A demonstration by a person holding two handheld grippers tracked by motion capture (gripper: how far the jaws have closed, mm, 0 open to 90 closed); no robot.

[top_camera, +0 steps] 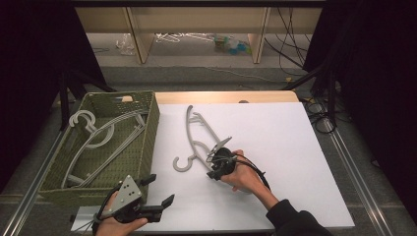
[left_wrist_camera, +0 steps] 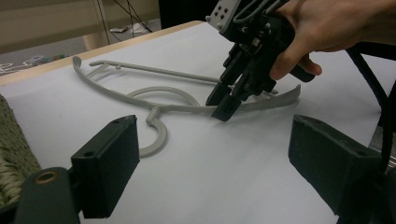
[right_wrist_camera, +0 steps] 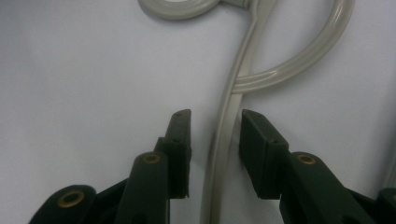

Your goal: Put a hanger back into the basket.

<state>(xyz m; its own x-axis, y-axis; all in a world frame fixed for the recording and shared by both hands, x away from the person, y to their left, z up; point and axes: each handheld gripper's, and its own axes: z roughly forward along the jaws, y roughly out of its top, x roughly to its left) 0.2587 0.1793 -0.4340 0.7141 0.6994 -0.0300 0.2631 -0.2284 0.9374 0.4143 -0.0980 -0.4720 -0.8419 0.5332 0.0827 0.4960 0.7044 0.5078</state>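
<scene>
A grey plastic hanger (top_camera: 189,127) lies flat on the white table top, hook toward the person. My right gripper (top_camera: 210,160), held in a hand, points down onto it just right of the hook. In the right gripper view its jaws stand open (right_wrist_camera: 215,116) on either side of the hanger's thin bar (right_wrist_camera: 224,135), with a small gap on each side. The left gripper view shows the hanger's hook (left_wrist_camera: 164,135) and the right gripper (left_wrist_camera: 224,100) tipped onto the bar. My left gripper (top_camera: 158,191) hovers near the table's front left, wide open (left_wrist_camera: 219,168) and holding nothing.
A green woven basket (top_camera: 152,123) stands at the table's left and holds several grey hangers (top_camera: 98,140); its wall shows at the edge of the left gripper view (left_wrist_camera: 9,149). The white sheet (top_camera: 275,147) stretches bare to the right. Cables and shelving lie beyond the far edge.
</scene>
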